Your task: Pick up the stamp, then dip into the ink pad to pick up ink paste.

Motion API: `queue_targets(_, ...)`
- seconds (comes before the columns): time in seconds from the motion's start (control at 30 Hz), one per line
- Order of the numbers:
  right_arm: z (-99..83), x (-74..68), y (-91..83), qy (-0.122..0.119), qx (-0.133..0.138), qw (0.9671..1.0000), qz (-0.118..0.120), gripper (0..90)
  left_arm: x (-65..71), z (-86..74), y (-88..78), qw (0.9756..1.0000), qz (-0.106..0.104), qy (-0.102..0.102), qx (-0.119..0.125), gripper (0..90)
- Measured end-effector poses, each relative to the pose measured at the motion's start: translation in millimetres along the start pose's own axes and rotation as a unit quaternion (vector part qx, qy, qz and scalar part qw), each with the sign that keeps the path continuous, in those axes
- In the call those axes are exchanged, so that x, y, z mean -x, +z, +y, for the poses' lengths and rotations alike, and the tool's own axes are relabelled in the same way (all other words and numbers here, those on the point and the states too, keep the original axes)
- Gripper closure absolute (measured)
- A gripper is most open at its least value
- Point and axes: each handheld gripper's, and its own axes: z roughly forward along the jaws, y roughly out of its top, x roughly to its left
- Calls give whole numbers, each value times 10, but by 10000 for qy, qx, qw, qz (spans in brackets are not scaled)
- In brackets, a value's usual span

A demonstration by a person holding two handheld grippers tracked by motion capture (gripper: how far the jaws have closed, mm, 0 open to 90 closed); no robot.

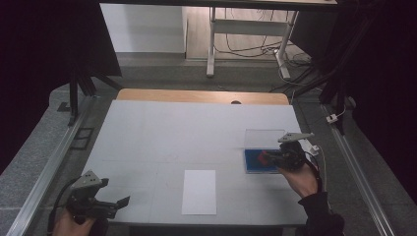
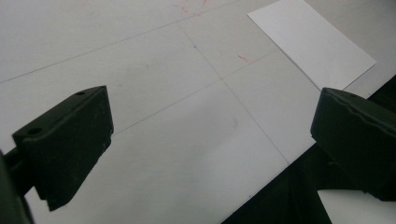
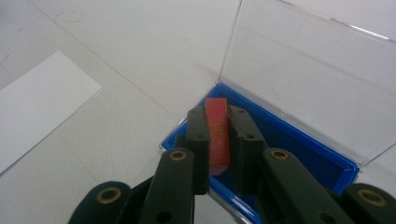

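The right gripper [image 3: 218, 140] is clamped on a thin red block [image 3: 218, 135], held just above the blue tray of an open clear case [image 3: 299, 144] whose lid stands upright just beyond the jaws. The block's markings are too small to read. The left gripper [image 2: 210, 140] gapes with nothing between its 2 jaws, over bare table [image 2: 163, 116] at its near edge, a white sheet [image 2: 310, 42] lying ahead of it.

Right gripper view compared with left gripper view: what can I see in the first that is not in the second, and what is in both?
The right gripper view alone has the right gripper, its jaws shut on a red block, above a blue case with its clear lid standing open. The left gripper view alone has the left gripper, jaws wide apart with nothing between them, near the table's dark front edge. Both share the white table with thin lines on it and the white sheet of paper.
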Motion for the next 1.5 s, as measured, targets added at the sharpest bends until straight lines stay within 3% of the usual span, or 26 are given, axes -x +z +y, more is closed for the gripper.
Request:
queue_targets(0.37, 8, 20, 77, -111, -82, 9996, -252, 797, -12, 3, 8, 10000, -40, -33, -51, 1)
queue_targets(0.7, -17, 35, 303, -343, -444, 9976, -412, 798, -12, 3, 15, 10000, -35, -51, -75, 1)
queue_targets(1.17, -49, 44, 371, -248, -523, 9970, -504, 803, -20, 3, 17, 9999, -59, -89, -94, 1)
queue_targets(1.27, -39, -7, 384, -403, -574, 9957, -612, 804, -20, 5, 21, 9999, -58, -81, -112, 1)
queue_targets(1.5, -12, -166, 421, -812, -746, 9891, -975, 804, -20, 9, 28, 9999, -51, -84, -131, 3)
